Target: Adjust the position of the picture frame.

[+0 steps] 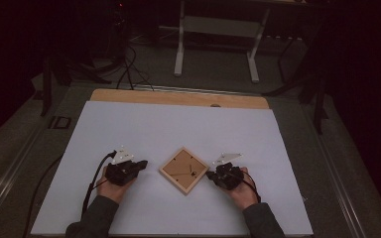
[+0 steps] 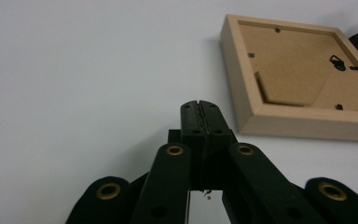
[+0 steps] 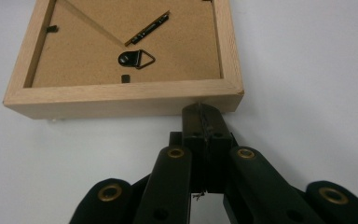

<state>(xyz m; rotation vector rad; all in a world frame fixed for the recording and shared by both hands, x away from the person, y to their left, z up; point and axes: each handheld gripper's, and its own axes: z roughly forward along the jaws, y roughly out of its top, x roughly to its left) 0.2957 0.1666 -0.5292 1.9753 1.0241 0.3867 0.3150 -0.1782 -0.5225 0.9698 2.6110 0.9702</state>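
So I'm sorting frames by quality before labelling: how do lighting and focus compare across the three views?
High view: dim, surroundings near black, the white sheet is the brightest area, the wooden frame small and soft. Left gripper view: evenly lit, no glare, frame fairly sharp with a faint shadow, the near linkage blurred. Right gripper view: similar, the hanger ring is crisp, shut tips at the frame's edge.

A square picture frame (image 1: 183, 170) of pale wood lies flat, back side up, turned like a diamond between the left hand-held gripper (image 1: 140, 164) and the right hand-held gripper (image 1: 211, 175). Its brown backing board carries a black hanging ring, small black clips and a folded-flat stand. The right hand-held gripper's tips sit at its side near one corner; whether they touch it cannot be told.
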